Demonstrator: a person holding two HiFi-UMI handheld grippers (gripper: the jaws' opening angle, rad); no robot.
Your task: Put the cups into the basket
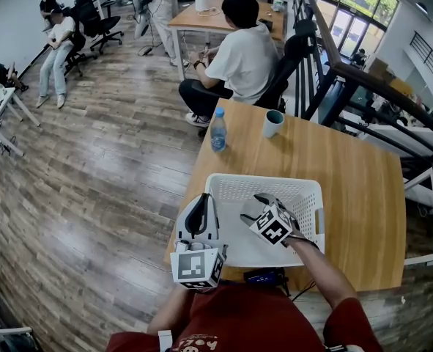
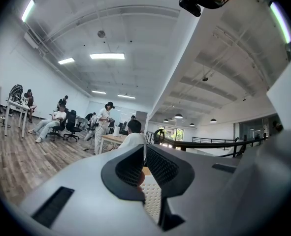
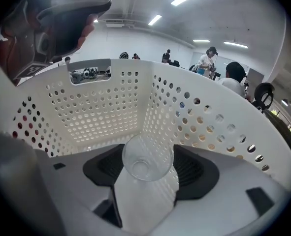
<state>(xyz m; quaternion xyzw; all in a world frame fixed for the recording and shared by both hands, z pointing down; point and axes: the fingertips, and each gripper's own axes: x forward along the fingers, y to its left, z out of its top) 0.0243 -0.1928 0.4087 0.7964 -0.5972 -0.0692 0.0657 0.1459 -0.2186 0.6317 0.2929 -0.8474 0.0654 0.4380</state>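
Observation:
A white perforated basket (image 1: 264,181) stands on the wooden table (image 1: 348,196) near its front edge. My right gripper (image 1: 254,205) reaches down inside the basket, shut on a clear glass cup (image 3: 147,157) that lies between its pads, mouth toward the camera, just above the basket floor (image 3: 106,102). My left gripper (image 1: 201,201) hovers at the basket's left rim, jaws together with nothing between them; its own view (image 2: 144,154) looks out level across the room. A teal cup (image 1: 273,123) stands upright at the table's far side.
A water bottle with a blue cap (image 1: 217,130) stands on the far left part of the table. A person in a white shirt (image 1: 242,53) sits on a chair just beyond the table. A black railing (image 1: 363,86) runs along the right.

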